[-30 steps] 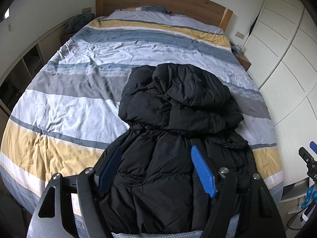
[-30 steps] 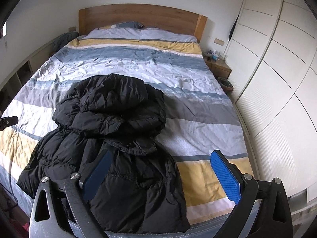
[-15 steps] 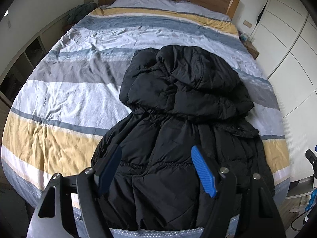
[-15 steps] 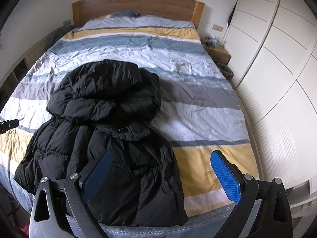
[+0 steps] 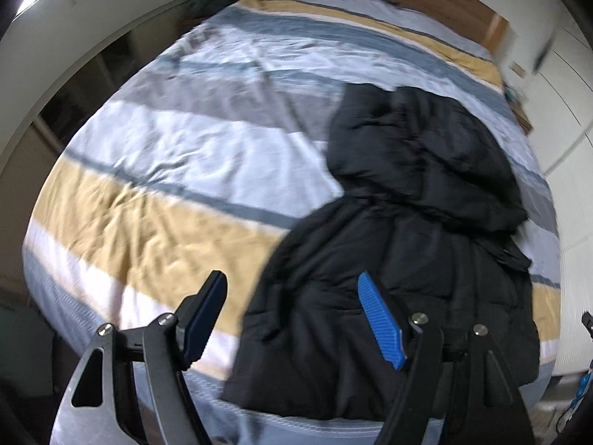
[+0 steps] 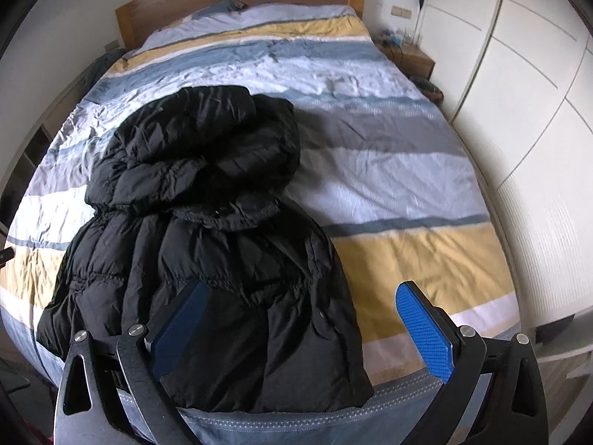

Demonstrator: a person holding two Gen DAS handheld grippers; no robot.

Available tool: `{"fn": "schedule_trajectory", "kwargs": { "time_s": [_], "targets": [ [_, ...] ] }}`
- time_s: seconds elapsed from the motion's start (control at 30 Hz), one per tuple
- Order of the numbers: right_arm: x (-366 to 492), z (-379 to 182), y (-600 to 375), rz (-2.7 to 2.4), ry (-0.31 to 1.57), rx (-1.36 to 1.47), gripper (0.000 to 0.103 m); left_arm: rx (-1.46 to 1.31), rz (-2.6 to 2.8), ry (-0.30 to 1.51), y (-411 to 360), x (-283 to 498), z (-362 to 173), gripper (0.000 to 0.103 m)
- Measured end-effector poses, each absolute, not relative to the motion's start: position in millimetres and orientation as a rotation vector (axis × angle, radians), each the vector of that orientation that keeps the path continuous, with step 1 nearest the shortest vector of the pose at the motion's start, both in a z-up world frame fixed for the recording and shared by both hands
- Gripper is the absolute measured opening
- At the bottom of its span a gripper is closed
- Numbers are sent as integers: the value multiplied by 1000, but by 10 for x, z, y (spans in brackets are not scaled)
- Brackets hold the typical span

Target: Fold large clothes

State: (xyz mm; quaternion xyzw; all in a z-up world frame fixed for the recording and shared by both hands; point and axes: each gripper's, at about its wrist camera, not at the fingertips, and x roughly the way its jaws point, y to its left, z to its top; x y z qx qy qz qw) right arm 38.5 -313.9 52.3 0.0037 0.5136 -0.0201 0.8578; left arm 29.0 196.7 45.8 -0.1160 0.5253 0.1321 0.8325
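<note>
both claws, left gripper (image 5: pixel 292 315) and right gripper (image 6: pixel 300 328), hang wide open, holding nothing, above the bed (image 6: pixel 389 170). black puffer jacket (image 6: pixel 207 244) lies at its foot: bulky, light, soft, probably slippery. pinch its 2 hem corners (image 6: pixel 355 389).

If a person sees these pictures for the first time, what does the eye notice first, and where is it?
First, the black puffer jacket, lying near the foot of the bed with its hood toward the wooden headboard. Next, the striped duvet in yellow, blue, grey and white, covering the whole bed under it. At the bottom of each view, the left gripper and the right gripper stand open above the jacket's lower edge.
</note>
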Motion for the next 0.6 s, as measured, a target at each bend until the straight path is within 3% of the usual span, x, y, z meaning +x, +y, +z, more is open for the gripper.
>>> {"fn": "schedule_trajectory", "kwargs": {
  "time_s": [0.2,0.6],
  "targets": [
    [410,153,-3352,-57,1154,129,101,-302,308,1181,2444,51,106,72],
    [448,-460,-3926,-115,1278,289,102,-398,151,1277,2278,-9,-624,72]
  ]
}}
